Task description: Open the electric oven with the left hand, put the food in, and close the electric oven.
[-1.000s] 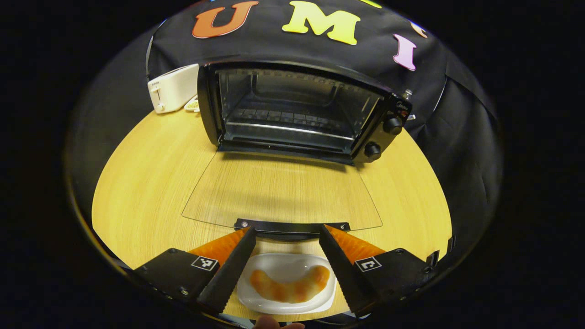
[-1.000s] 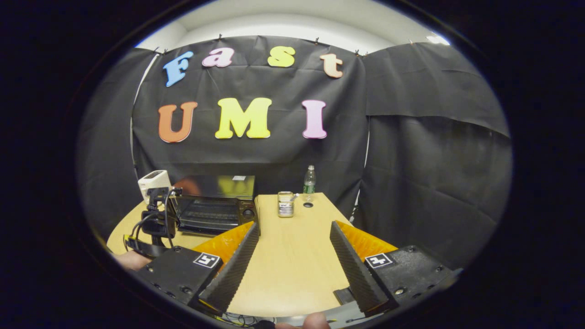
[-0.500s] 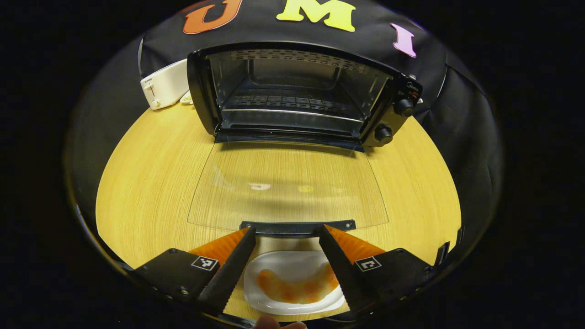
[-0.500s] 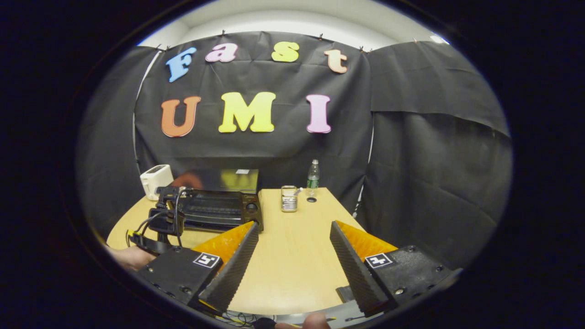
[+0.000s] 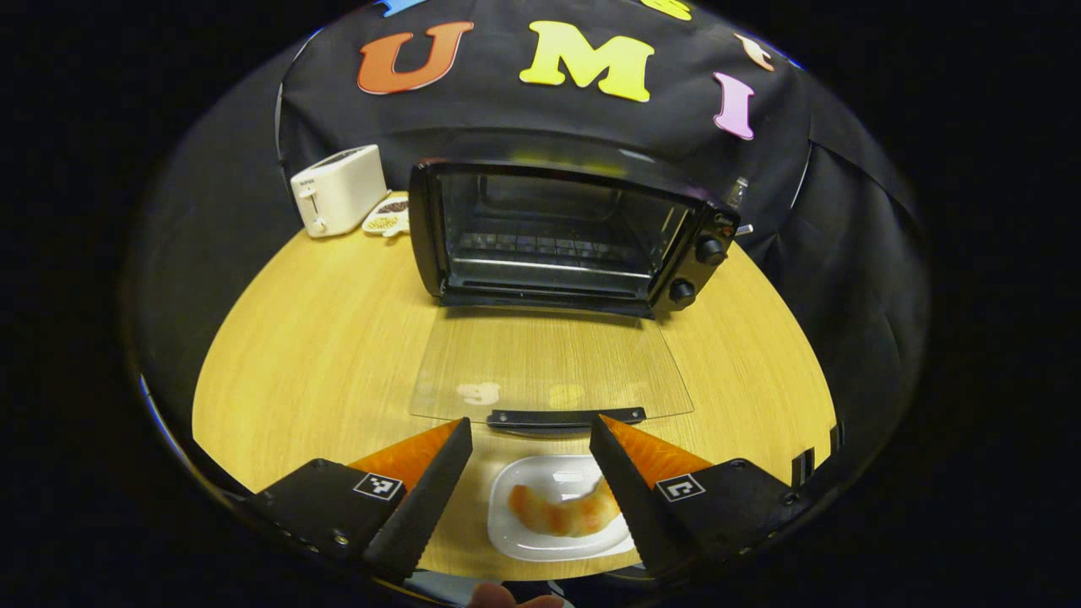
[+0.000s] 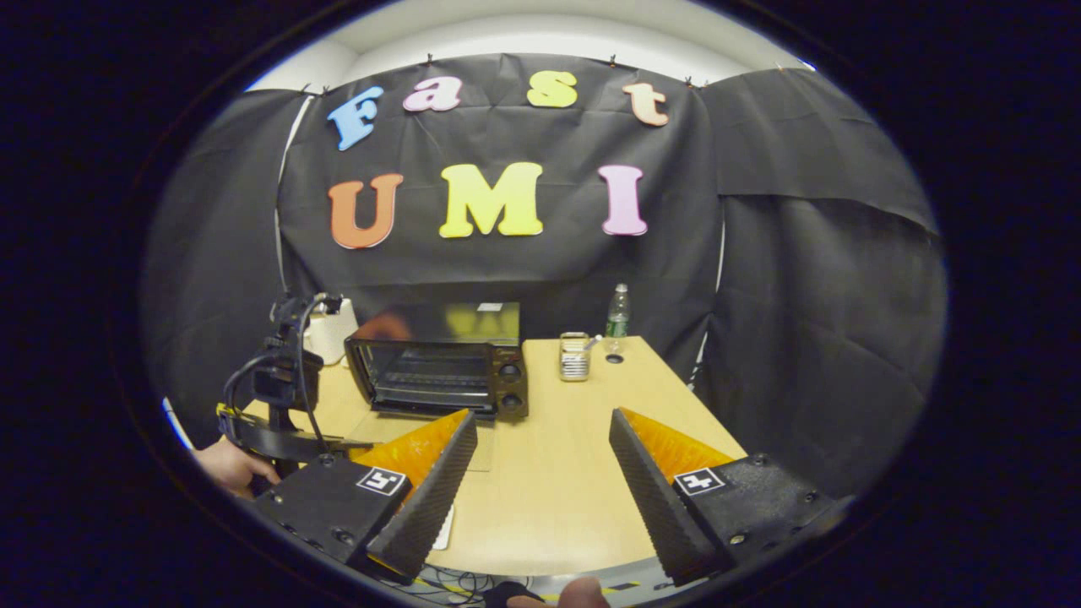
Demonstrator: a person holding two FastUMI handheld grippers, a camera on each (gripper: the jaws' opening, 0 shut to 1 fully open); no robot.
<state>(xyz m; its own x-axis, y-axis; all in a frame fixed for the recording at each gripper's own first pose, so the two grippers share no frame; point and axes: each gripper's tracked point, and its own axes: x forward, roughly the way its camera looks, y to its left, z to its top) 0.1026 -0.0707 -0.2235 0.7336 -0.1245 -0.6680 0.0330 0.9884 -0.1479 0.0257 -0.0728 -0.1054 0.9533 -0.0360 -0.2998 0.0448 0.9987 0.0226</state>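
**Oven open, food on plate**

Left gripper [image 5: 530, 431] spread wide, empty, above food [image 5: 562, 515] on white plate [image 5: 515, 532]. Beyond, glass door [image 5: 549, 367] flat on table [image 5: 312, 355]; electric oven [image 5: 566, 236] gaping. Right gripper [image 6: 543, 422] wide, holding nothing.

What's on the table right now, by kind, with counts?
Appliances: 2, the open oven and the toaster
Dishes: 1, the white plate with the food
Food pieces: 1
Bottles: 1
Jars: 1
Total: 6
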